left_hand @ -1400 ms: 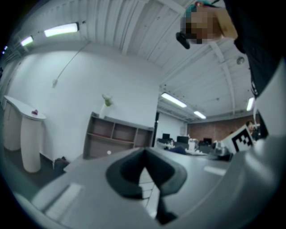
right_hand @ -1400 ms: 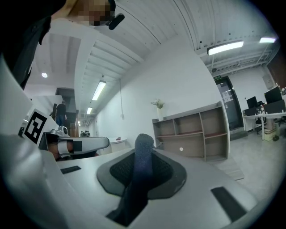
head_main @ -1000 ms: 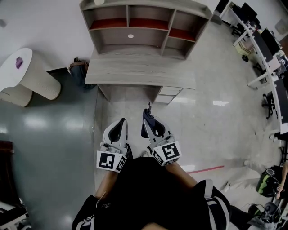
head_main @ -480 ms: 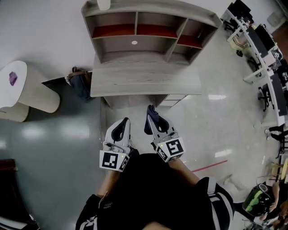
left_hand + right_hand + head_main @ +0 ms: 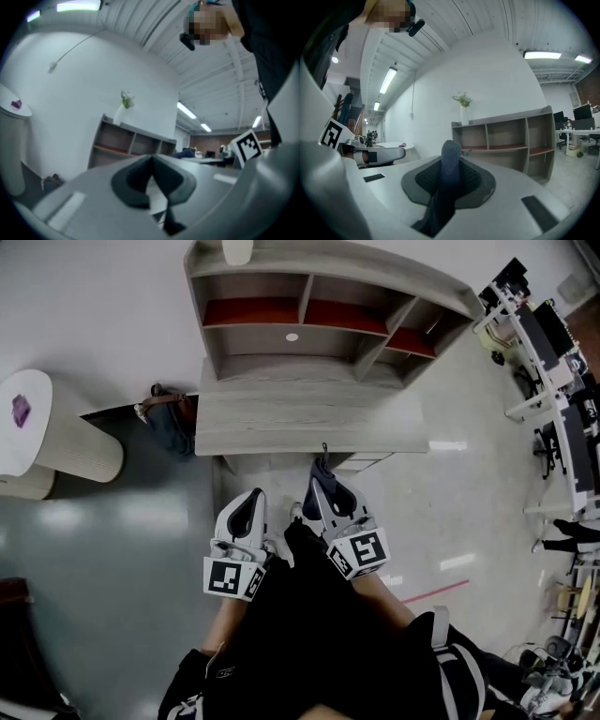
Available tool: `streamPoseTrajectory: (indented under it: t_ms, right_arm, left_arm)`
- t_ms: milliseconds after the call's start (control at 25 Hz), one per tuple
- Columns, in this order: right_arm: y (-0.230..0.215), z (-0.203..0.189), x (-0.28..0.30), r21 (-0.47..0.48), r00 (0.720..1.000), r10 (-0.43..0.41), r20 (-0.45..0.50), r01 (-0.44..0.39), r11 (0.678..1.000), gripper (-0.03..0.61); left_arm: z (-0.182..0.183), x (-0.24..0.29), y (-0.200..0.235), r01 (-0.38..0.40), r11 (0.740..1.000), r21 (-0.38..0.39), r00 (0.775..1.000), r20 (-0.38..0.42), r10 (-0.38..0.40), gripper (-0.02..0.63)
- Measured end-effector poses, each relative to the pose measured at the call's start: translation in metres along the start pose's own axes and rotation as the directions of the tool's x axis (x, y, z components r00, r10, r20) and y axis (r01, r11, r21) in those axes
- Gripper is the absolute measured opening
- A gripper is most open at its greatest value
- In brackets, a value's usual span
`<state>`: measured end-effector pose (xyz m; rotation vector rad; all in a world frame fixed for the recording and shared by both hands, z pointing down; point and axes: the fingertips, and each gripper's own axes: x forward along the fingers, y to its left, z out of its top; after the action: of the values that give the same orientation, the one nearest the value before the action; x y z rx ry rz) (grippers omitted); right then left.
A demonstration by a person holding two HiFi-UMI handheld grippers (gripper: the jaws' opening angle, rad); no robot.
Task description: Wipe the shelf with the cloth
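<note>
Cloth [image 5: 450, 161], dark blue, knitted, pinched upright in right gripper [image 5: 323, 488] jaws, left gripper [image 5: 251, 501] jaws closed, empty, grey wood surface [image 5: 309, 418] and shelf [image 5: 281, 298] beyond, glossy office floor [image 5: 469, 493].

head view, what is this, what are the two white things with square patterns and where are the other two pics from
It looks down from a camera on a person's head. The person carries two white two-jaw grippers, each bearing a marker cube. The left gripper is shut and empty; the right gripper is shut on a dark blue cloth. The other two pictures come from cameras riding on each gripper, looking along its jaws. Ahead stands a grey wooden shelf unit with a white vase on top.
</note>
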<state>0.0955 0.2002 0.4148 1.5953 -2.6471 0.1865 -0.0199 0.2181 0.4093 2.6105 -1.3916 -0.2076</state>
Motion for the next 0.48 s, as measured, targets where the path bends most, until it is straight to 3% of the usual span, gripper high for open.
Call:
streamPoseTrajectory:
  t_ms: [480]
  right_arm:
    - [-0.066,0.019,0.117,0.0,0.995,0.094,0.038,-0.094,0.996,0.054]
  left_arm:
    - [0.011,0.104,0.06,-0.077,0.997,0.004,0.997,0.029,0.077,0.005]
